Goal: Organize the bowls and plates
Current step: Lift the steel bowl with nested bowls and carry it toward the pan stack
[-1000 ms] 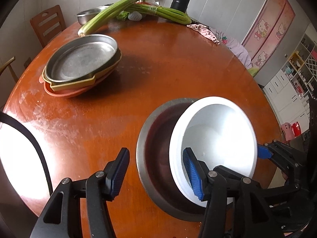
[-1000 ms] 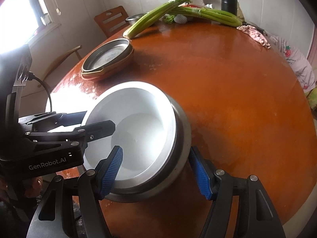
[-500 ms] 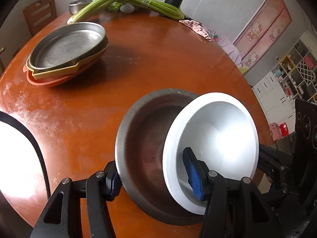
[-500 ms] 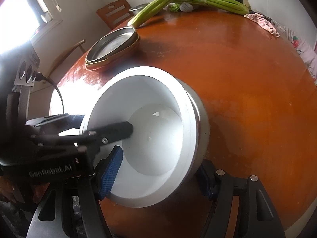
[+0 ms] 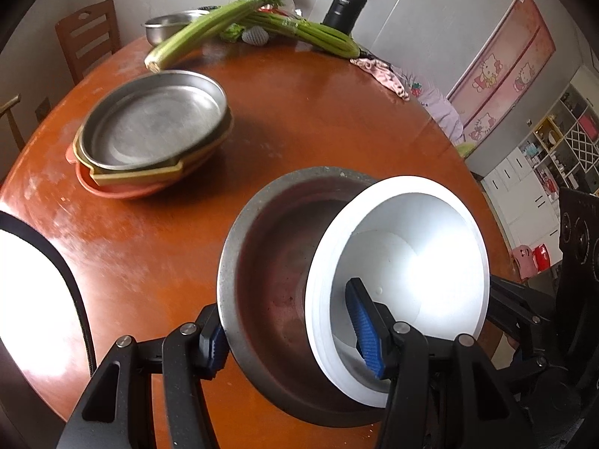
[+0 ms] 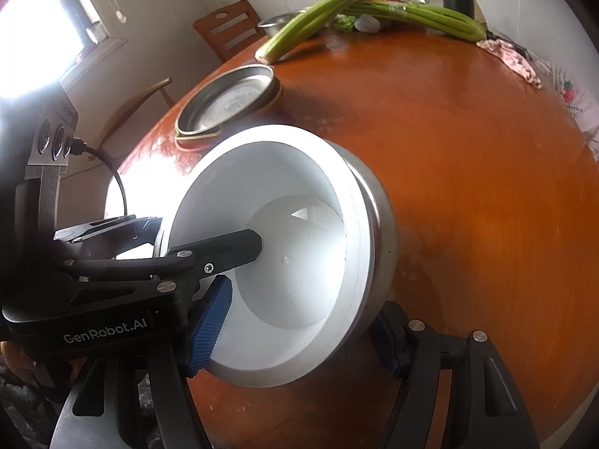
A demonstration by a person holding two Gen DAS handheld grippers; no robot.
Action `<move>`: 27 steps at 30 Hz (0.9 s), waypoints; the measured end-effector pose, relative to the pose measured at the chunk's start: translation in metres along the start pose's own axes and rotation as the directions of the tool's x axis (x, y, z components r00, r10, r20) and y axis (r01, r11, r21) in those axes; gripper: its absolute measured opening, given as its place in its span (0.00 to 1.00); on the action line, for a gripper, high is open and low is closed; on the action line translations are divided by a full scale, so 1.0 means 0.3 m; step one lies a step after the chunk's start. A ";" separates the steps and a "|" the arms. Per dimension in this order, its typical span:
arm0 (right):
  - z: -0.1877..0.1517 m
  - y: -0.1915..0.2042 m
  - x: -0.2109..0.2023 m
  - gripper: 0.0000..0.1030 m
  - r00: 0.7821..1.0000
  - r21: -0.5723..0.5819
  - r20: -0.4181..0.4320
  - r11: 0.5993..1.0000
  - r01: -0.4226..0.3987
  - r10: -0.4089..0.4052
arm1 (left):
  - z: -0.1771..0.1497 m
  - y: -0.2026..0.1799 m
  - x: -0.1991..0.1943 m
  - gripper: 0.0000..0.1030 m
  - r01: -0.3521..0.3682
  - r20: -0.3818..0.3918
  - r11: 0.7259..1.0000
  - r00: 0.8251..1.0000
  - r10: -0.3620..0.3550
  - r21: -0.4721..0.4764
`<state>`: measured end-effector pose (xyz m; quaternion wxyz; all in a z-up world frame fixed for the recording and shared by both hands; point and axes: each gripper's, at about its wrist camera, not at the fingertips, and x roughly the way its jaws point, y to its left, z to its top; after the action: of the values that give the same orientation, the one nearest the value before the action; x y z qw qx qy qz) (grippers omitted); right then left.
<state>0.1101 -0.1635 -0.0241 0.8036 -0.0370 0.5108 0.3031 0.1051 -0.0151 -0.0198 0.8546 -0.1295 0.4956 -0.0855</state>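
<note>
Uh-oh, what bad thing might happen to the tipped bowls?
1. The white plastic bowl sits tilted and off-centre in the round steel bowl; it might slide out.
2. Both grippers, left and right, clamp the pair; uneven pulling could drop it onto the round wooden table.

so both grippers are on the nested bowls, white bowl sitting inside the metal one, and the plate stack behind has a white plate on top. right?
Not quite. The top of the plate stack is a metal plate, not a white one; the left wrist view shows it clearly. The rest holds: left gripper and right gripper are both on the nested pair, white bowl inside the metal bowl.
</note>
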 end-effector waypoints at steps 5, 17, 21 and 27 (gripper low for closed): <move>0.056 0.038 -0.001 0.69 1.000 -0.020 0.017 1.000 -0.004 0.004 | 0.031 0.029 -0.045 0.54 -0.008 0.027 1.000 1.000 0.008 -0.005; 0.154 0.087 -0.011 0.69 0.998 -0.027 0.060 1.000 0.005 -0.003 | 0.121 0.079 -0.098 0.54 -0.010 0.071 1.000 0.997 0.009 0.024; 0.182 0.100 -0.009 0.69 0.998 -0.027 0.068 1.000 0.011 -0.010 | 0.152 0.100 -0.109 0.54 -0.006 0.082 1.000 0.997 0.004 0.026; 0.232 0.130 -0.008 0.69 0.997 -0.040 0.080 0.999 0.017 -0.013 | 0.193 0.129 -0.138 0.54 -0.018 0.112 0.999 0.994 0.014 0.037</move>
<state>0.1445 -0.1071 0.0207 0.8248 -0.0449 0.4716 0.3086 0.1358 0.0410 0.0300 0.8840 -0.1137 0.4463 -0.0807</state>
